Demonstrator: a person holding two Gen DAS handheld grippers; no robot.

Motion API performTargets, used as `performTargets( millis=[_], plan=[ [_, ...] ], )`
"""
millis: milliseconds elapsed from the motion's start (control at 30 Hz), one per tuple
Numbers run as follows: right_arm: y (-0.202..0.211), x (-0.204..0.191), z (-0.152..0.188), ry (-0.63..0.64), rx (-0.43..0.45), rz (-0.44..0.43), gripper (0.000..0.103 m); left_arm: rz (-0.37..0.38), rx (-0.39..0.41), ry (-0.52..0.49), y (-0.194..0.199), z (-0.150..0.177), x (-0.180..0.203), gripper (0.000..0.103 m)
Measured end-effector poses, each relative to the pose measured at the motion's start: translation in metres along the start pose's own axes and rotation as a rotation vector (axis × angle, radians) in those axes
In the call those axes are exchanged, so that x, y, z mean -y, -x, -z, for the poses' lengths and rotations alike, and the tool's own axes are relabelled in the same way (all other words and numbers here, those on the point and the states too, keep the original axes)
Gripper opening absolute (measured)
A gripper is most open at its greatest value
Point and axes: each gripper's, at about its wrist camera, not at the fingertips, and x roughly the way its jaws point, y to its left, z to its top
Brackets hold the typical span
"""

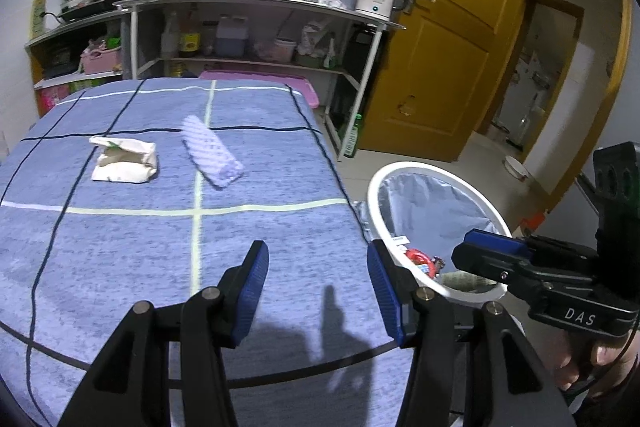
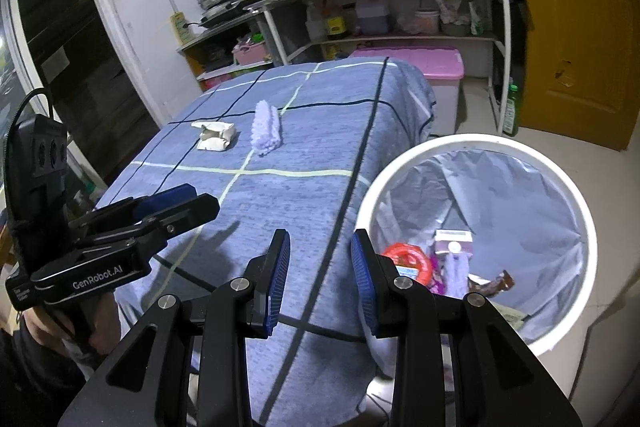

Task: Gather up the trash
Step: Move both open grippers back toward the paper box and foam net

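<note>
Two pieces of trash lie on the blue checked tablecloth (image 1: 120,247): one crumpled white carton (image 1: 124,161), its open end facing the camera, and one lilac striped wrapper (image 1: 211,151) just to its right. The two lie close together but do not touch. Both sit near the middle of the table, well apart from either gripper.

One white round bin (image 2: 472,223) with a pale liner stands on the floor beside the table's right edge. Inside it several discarded items are visible, among them one red round package (image 2: 410,261), one small carton (image 2: 452,241) and one brown wrapper (image 2: 496,283); the exact count cannot be told.

Two hand-held grippers are present. The left gripper (image 1: 318,297) hovers above the near part of the tablecloth with its blue pads wide apart; nothing is between them and they touch nothing. The right gripper (image 2: 320,287) hovers over the table's right edge, next to the bin rim, with a narrower gap between its pads; that gap is also empty and the pads rest on nothing. One hand (image 2: 60,323) grips the left gripper's handle in the right wrist view.
</note>
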Motion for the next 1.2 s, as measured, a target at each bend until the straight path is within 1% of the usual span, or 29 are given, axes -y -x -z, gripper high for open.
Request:
performTargets(
  millis=[233, 400, 633, 733, 1000, 1200],
  plan=[
    [-0.011, -0.013, -0.006, 0.033, -0.011, -0.016, 0.033, -0.034, 0.012, 0.028, 0.006, 0.001, -0.017, 0.053],
    [-0.025, -0.022, -0.016, 0.058, -0.018, -0.029, 0.034, -0.063, 0.017, 0.053, 0.008, 0.001, -0.029, 0.053],
    [-0.049, -0.036, -0.031, 0.096, -0.039, -0.063, 0.037, -0.128, 0.022, 0.105, 0.008, -0.003, -0.058, 0.054],
    [-0.063, -0.042, -0.038, 0.111, -0.053, -0.078, 0.038, -0.156, 0.030, 0.128, 0.007, -0.006, -0.073, 0.059],
    [-0.108, -0.058, -0.064, 0.155, -0.092, -0.096, 0.038, -0.214, 0.045, 0.161, -0.001, -0.022, -0.110, 0.060],
    [-0.140, -0.061, -0.081, 0.167, -0.121, -0.092, 0.038, -0.227, 0.046, 0.212, -0.016, -0.037, -0.138, 0.060]
  ],
)
